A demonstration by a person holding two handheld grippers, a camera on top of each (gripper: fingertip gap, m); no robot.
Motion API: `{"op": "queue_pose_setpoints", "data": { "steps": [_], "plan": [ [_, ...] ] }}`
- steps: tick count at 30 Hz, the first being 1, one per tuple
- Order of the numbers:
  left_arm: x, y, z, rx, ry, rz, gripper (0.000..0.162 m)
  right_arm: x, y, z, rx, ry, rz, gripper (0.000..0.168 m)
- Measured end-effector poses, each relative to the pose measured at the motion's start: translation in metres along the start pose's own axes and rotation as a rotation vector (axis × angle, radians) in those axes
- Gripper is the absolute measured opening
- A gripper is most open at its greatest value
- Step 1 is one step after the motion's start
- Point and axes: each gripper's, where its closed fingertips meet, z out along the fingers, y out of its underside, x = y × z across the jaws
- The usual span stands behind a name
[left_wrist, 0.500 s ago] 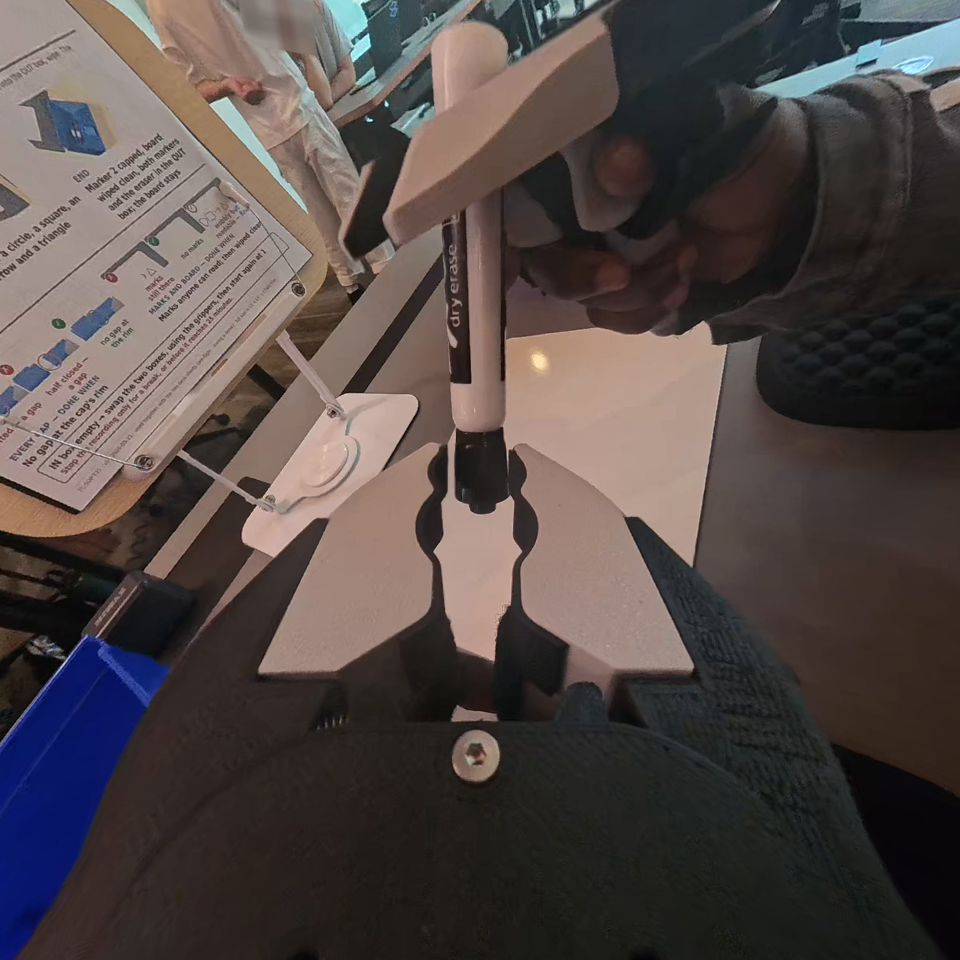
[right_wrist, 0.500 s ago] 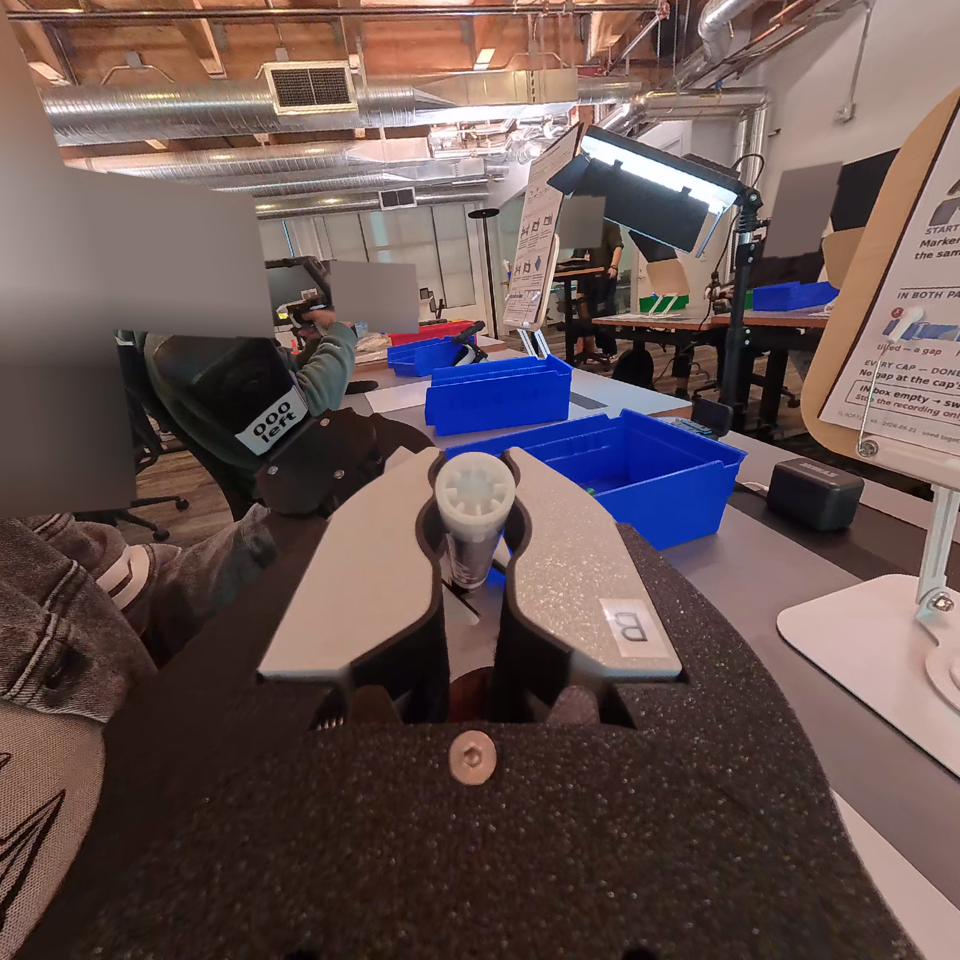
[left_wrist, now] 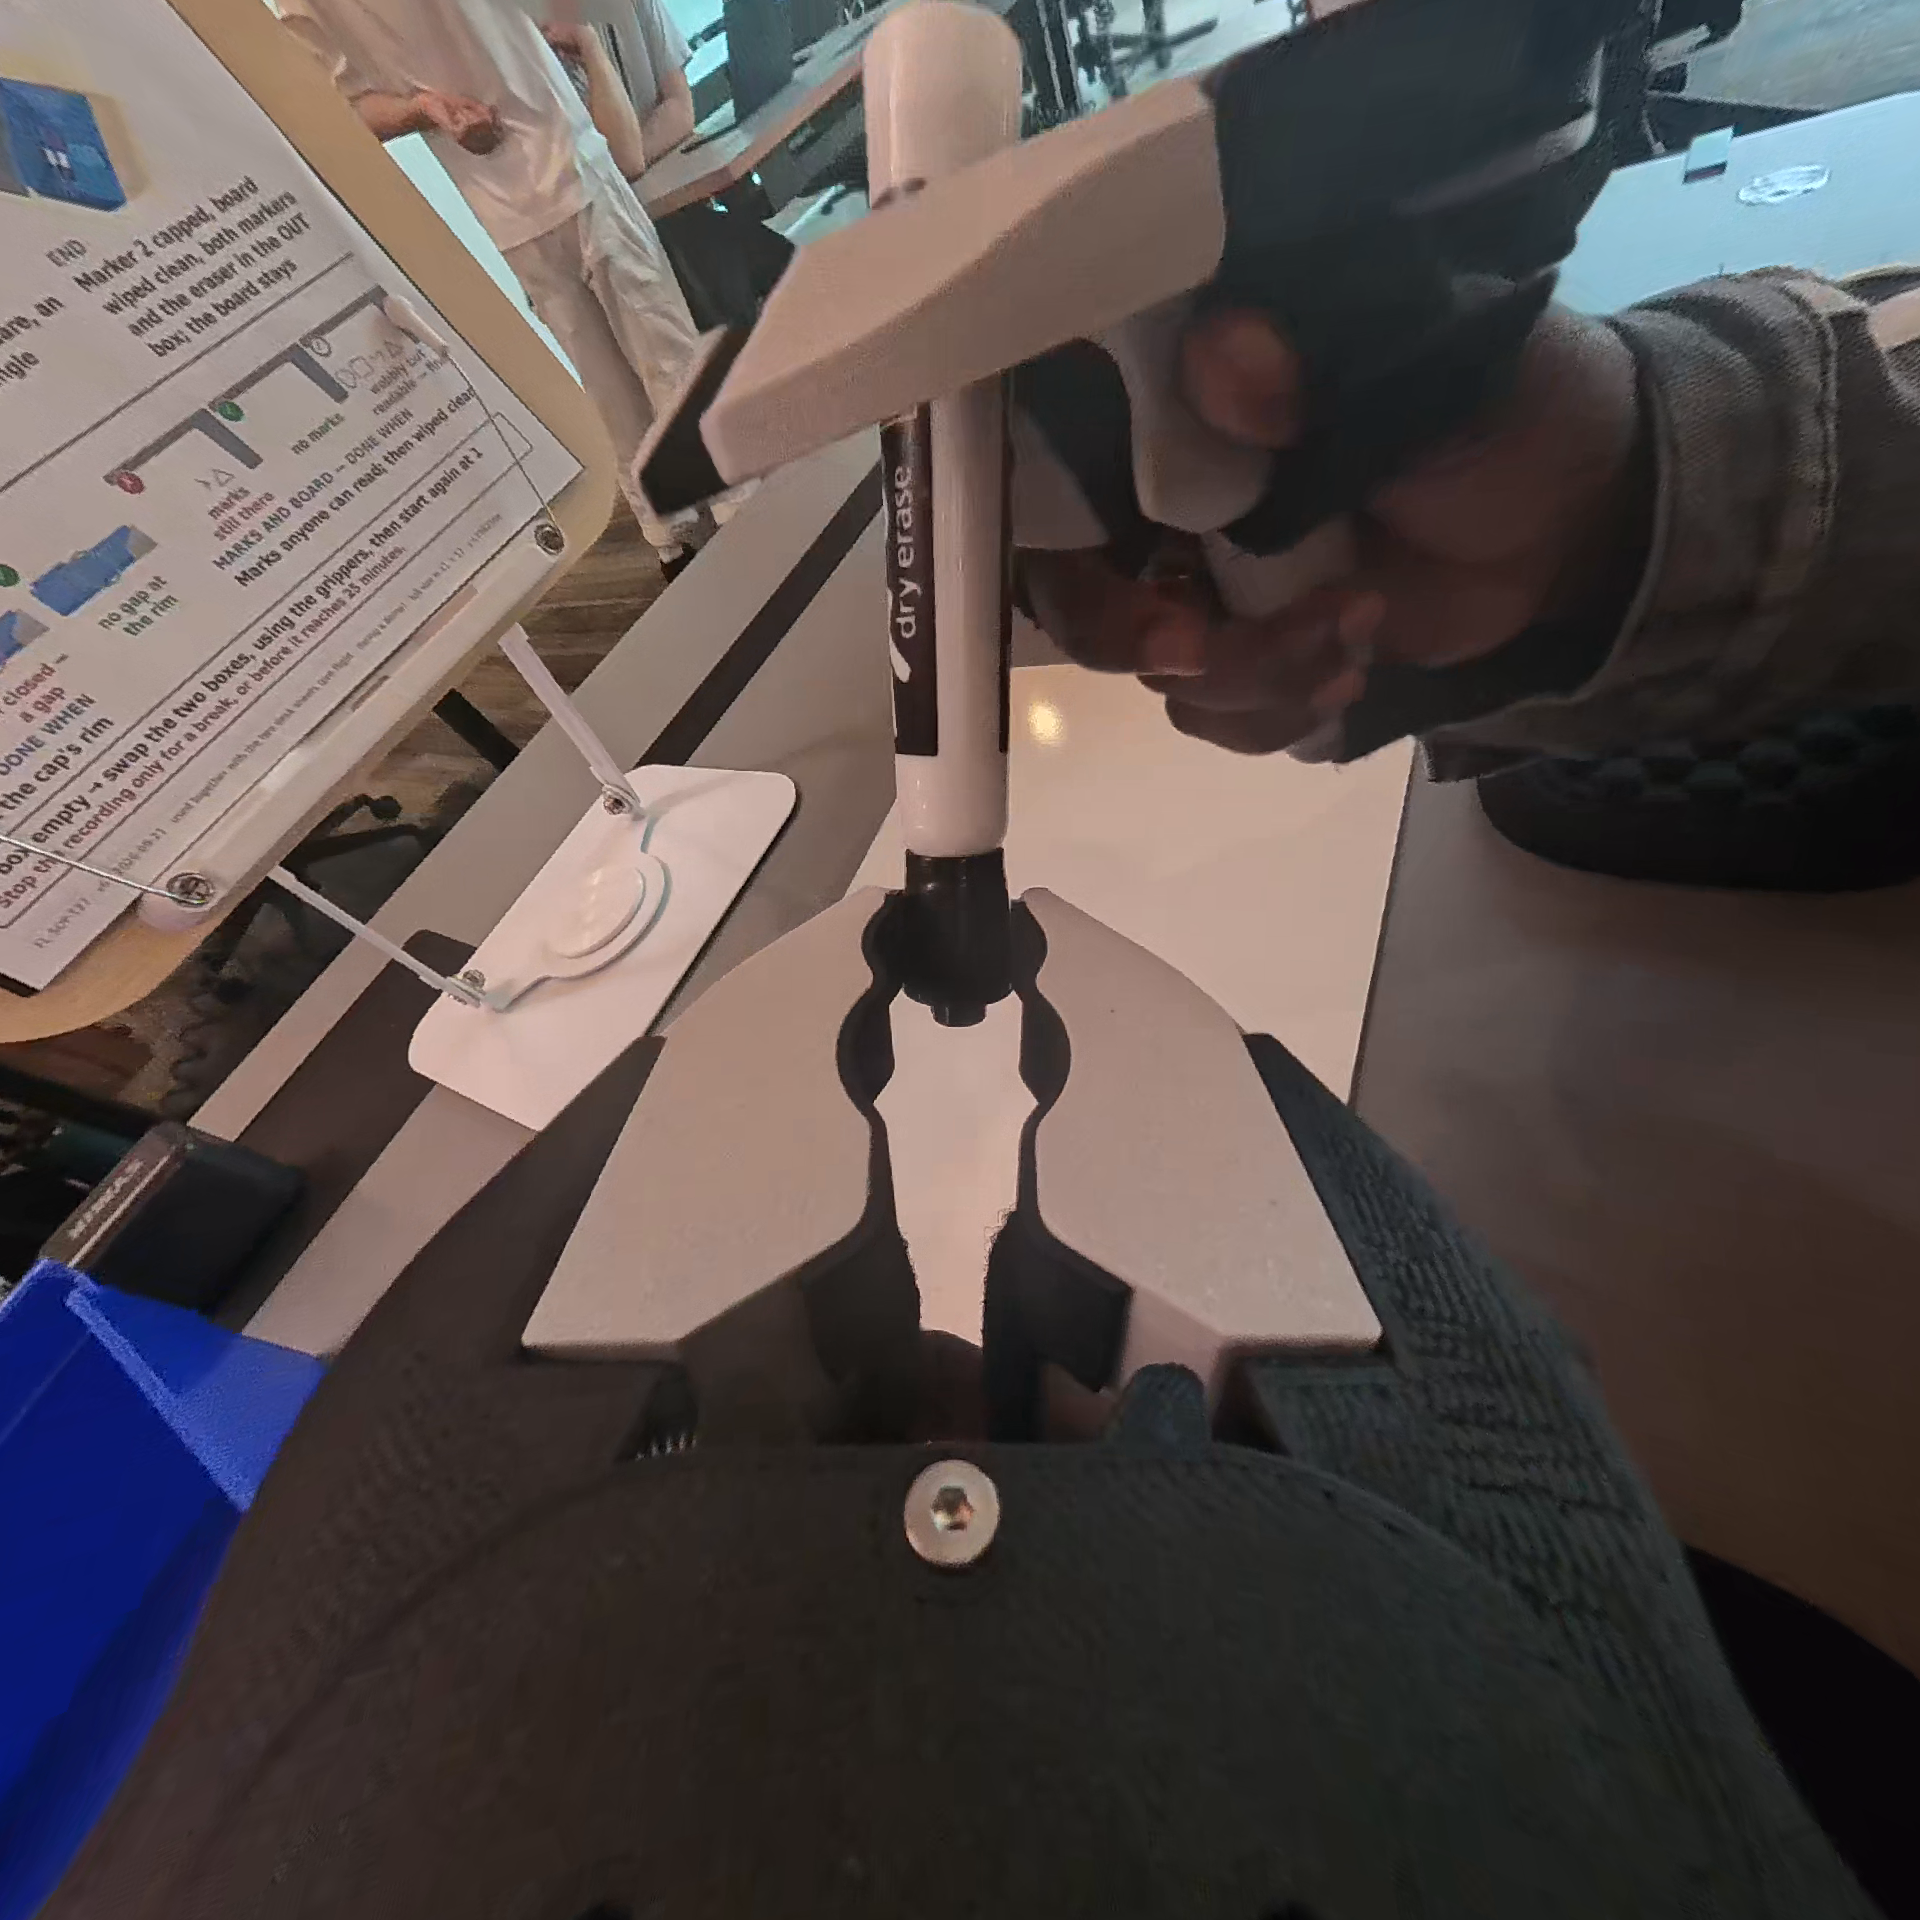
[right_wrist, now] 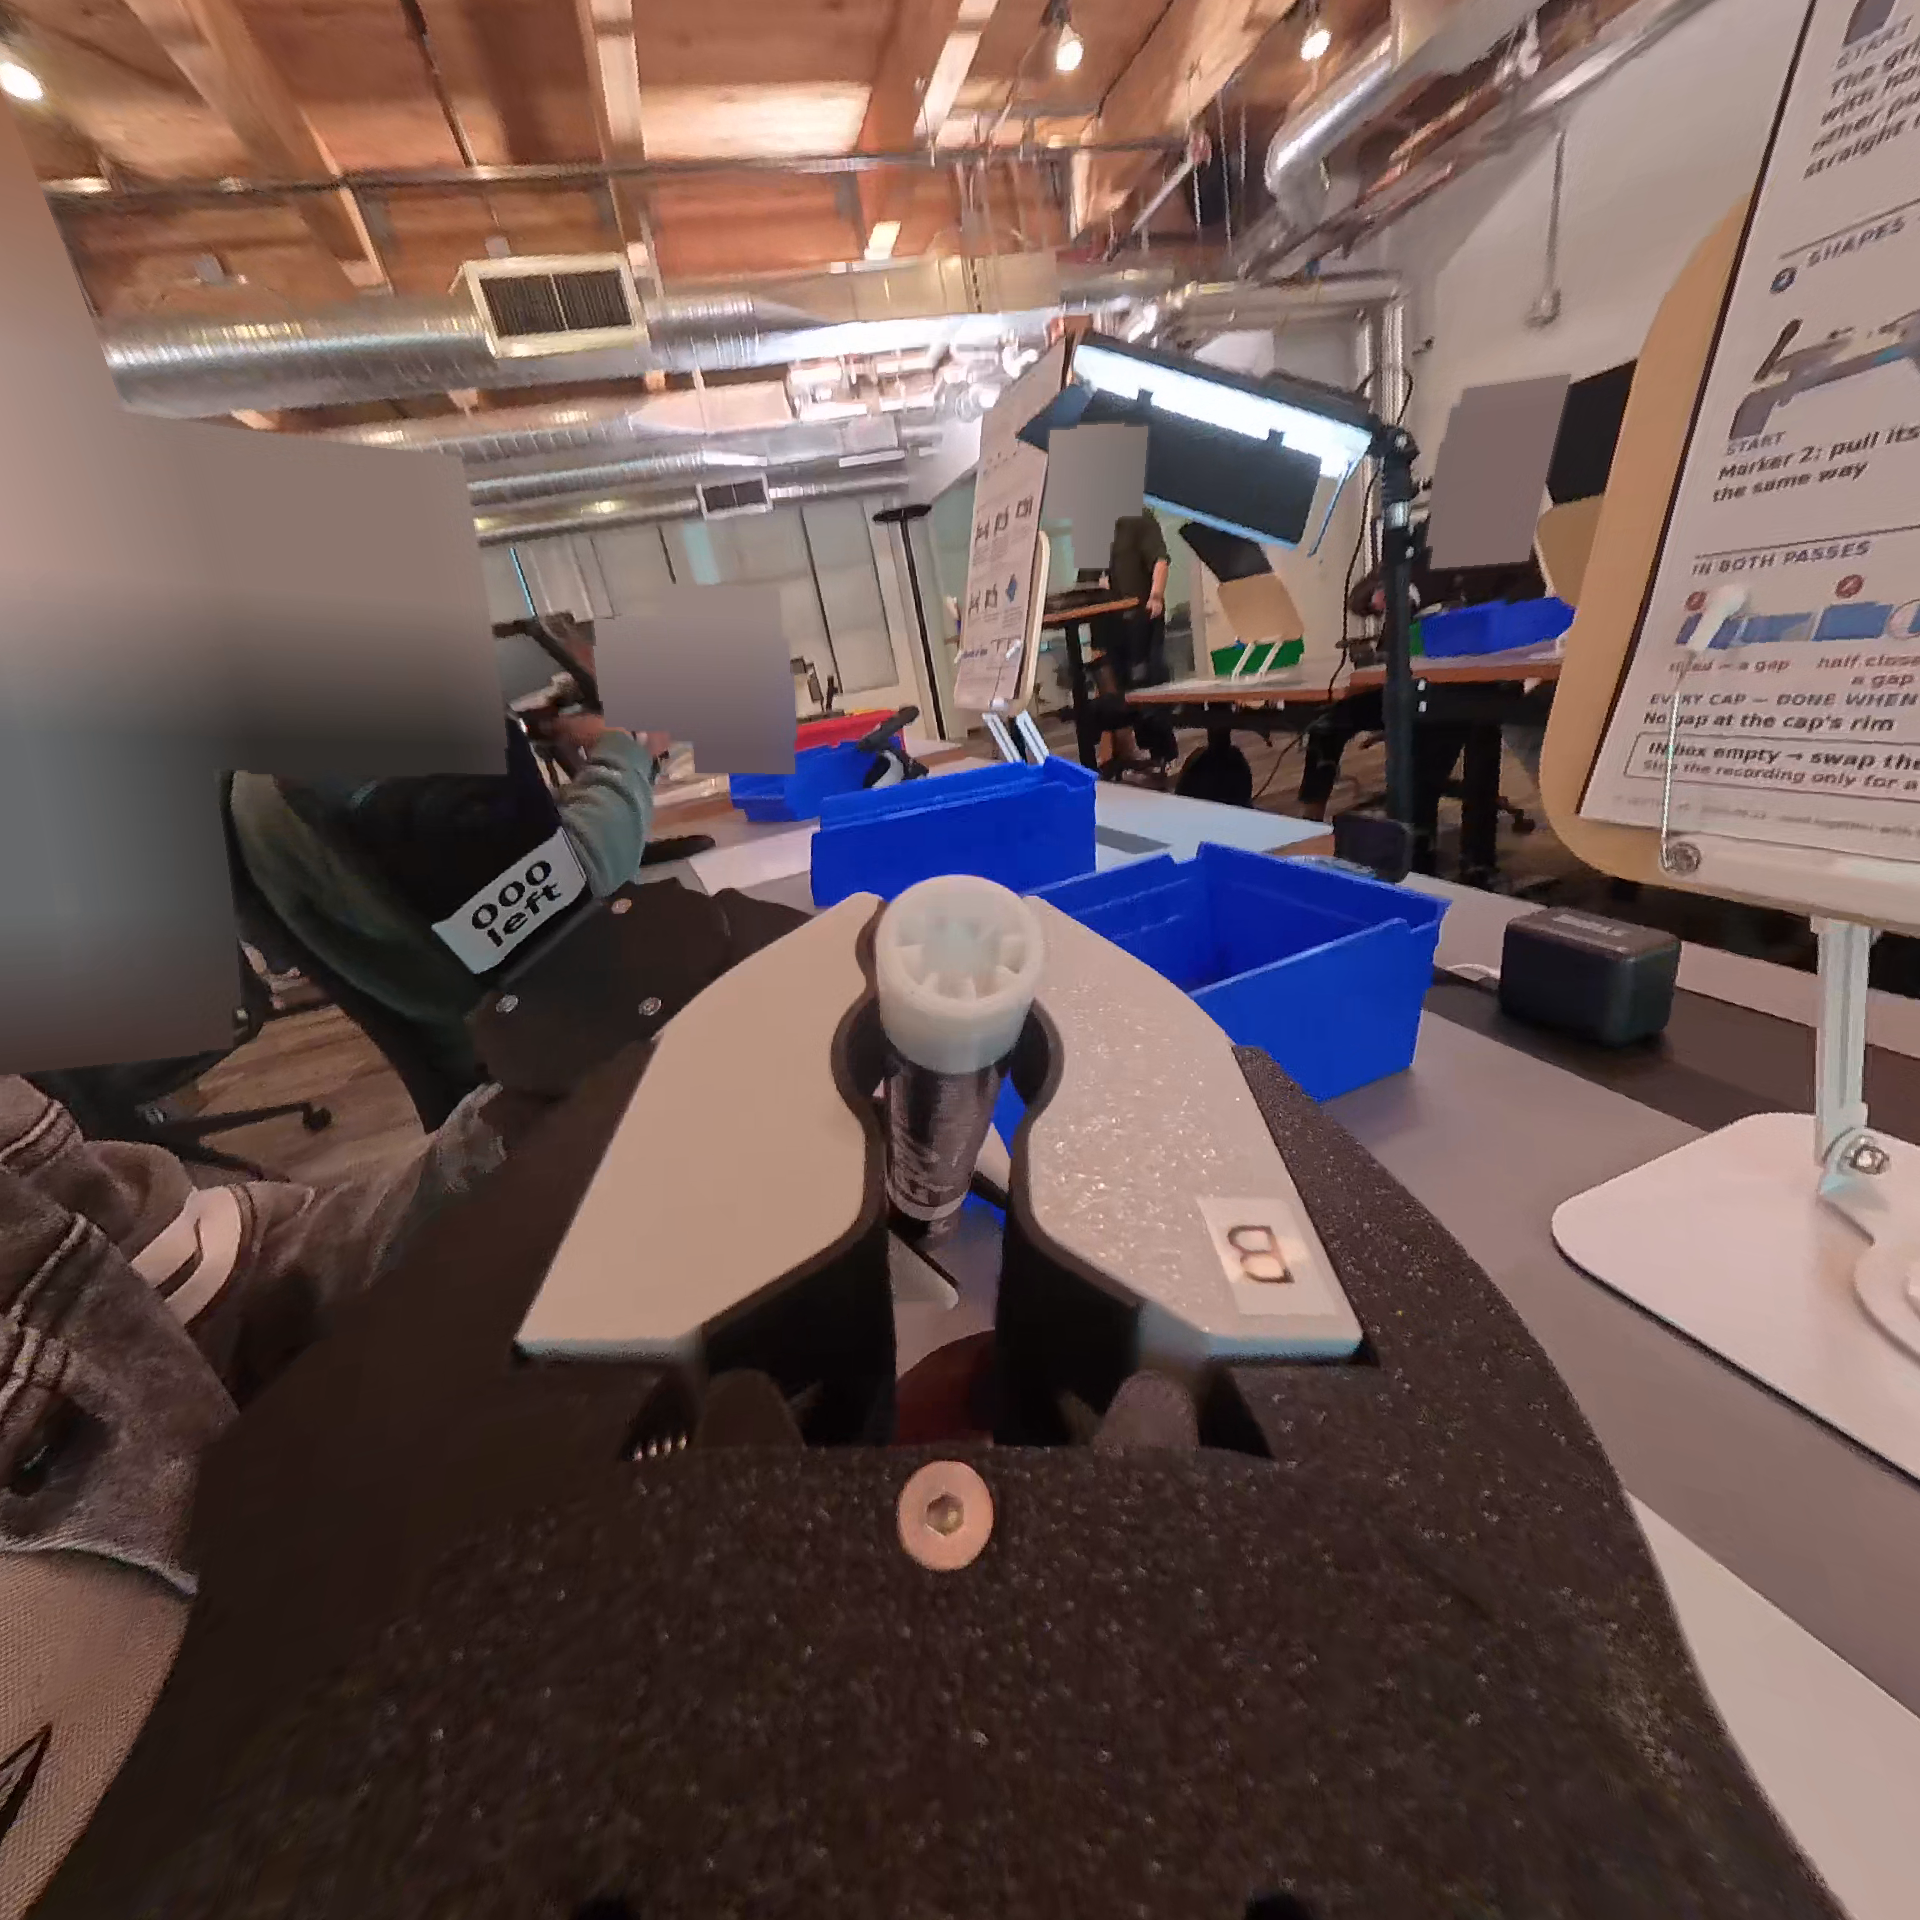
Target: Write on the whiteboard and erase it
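Since half a second ago your right claw [right_wrist: 951, 1023] has tipped upward, so its camera takes in more ceiling, and the marker [left_wrist: 948, 540] has barely shifted between the tips of your left claw [left_wrist: 951, 961]. You hold the marker upright, right claw clamped on the upper part of its white barrel. Its black cap [left_wrist: 952, 940] points down into the front notch of your left claw, whose fingers [left_wrist: 748, 1143] sit close on either side; whether they actually grip the cap is hard to tell from here. Below lies the whiteboard [left_wrist: 1195, 831], flat on the worktop [left_wrist: 1610, 1091]. A blue bin [right_wrist: 1278, 961] stands beyond, with an instruction sheet on a stand [left_wrist: 623, 914] at your left.
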Motion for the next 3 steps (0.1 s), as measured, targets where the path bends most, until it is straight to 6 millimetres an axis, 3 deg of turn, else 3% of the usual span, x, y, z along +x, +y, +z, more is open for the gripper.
{"op": "queue_pose_setpoints", "data": {
  "steps": [1, 3],
  "plan": [
    [0.0002, 0.0015, 0.0006, -0.005, -0.001, -0.003, 0.020, 0.0002, 0.0023, 0.0004, -0.024, 0.001, 0.000, 0.022],
    [-0.0002, 0.0053, 0.0010, -0.021, -0.003, -0.001, 0.020, -0.0003, 0.0065, 0.0014, -0.055, 0.007, -0.015, 0.022]
  ]
}}
